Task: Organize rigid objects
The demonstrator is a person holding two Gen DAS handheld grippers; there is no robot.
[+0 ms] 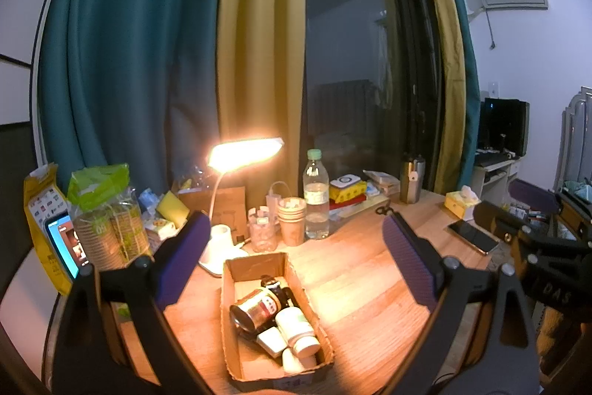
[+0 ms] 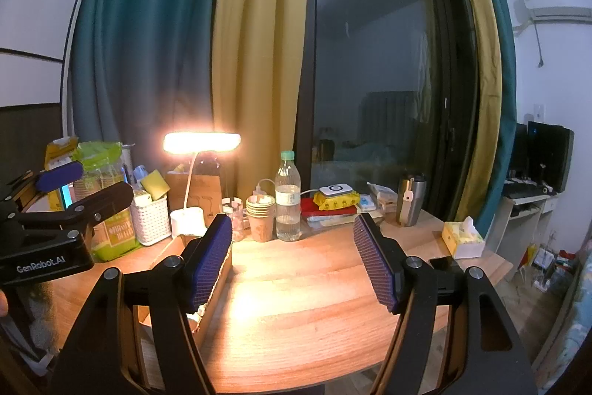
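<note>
Bottles (image 1: 281,317) were seen packed in box (image 1: 236,287) under left claw (image 1: 296,269); both claws apart, empty; right claw (image 2: 292,261) over bare bench (image 2: 296,321).

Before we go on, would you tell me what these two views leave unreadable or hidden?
- Left wrist view: the open brown cardboard box holds piled jars and white bottles; what lies beneath them is hidden.
- Right wrist view: the blue-padded right gripper finger covers most of that box.
- Both views: the clear plastic water bottle label is too small to read.

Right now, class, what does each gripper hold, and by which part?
Nothing is held. The left gripper and right gripper both stand open and empty above the table.
</note>
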